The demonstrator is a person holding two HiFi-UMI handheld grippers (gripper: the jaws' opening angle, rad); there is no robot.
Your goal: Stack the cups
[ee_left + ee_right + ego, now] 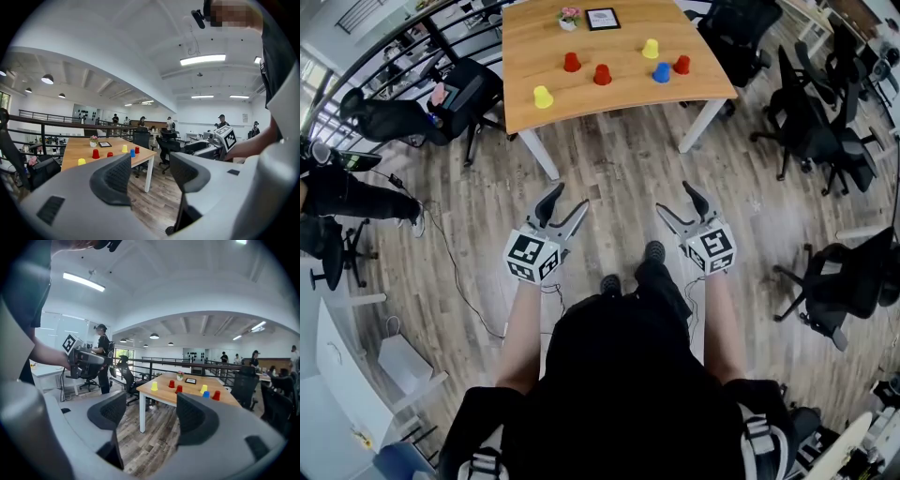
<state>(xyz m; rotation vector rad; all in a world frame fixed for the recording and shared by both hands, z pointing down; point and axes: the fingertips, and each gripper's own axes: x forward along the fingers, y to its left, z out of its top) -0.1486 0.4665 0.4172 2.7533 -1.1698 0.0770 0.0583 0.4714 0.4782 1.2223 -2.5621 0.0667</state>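
Several small cups stand upside down and apart on the wooden table (525, 37): a yellow cup (543, 97) at the near left, two red cups (572, 62) (602, 74), another yellow cup (650, 48), a blue cup (661, 72) and a third red cup (682, 65). My left gripper (565, 202) and right gripper (675, 200) hang over the wooden floor, well short of the table. Both are open with nothing between the jaws. The left gripper (150, 161) looks toward the cups from afar, as does the right gripper (151, 401).
A small flower pot (569, 18) and a framed picture (603, 18) sit at the table's far edge. Black office chairs (811, 122) crowd the right side and another chair (469, 94) stands left of the table. A cable (441, 253) trails across the floor.
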